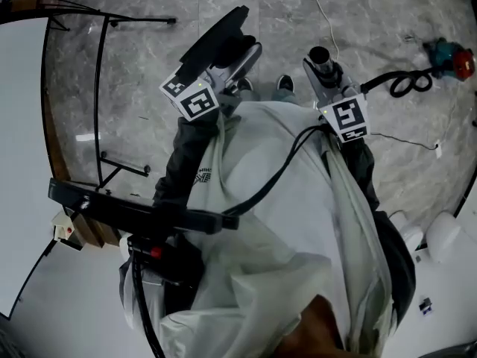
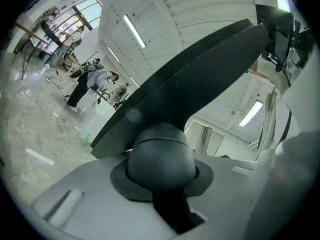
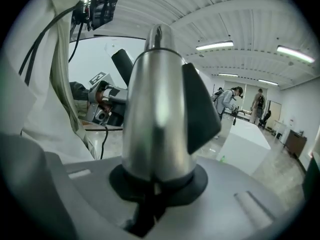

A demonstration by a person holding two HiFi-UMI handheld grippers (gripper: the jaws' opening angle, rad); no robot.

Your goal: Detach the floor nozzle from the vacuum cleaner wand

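In the head view my left gripper (image 1: 240,60) is shut on the neck of the black floor nozzle (image 1: 216,34), whose flat body sticks up and to the left. In the left gripper view the nozzle's rounded neck (image 2: 160,159) sits between the jaws, with the wide flat nozzle (image 2: 190,79) above it. My right gripper (image 1: 325,71) is shut on the silver wand (image 1: 320,55). The wand's open end points away from me, a short gap to the right of the nozzle. In the right gripper view the wand (image 3: 155,109) stands upright between the jaws, a black clip (image 3: 200,106) on its side.
A black metal stand (image 1: 100,88) and a white tabletop (image 1: 22,162) are at the left. A teal and red tool (image 1: 451,57) with a black cable lies on the marble floor at the far right. People (image 2: 90,84) stand farther off in the room. My white coat (image 1: 283,222) fills the lower head view.
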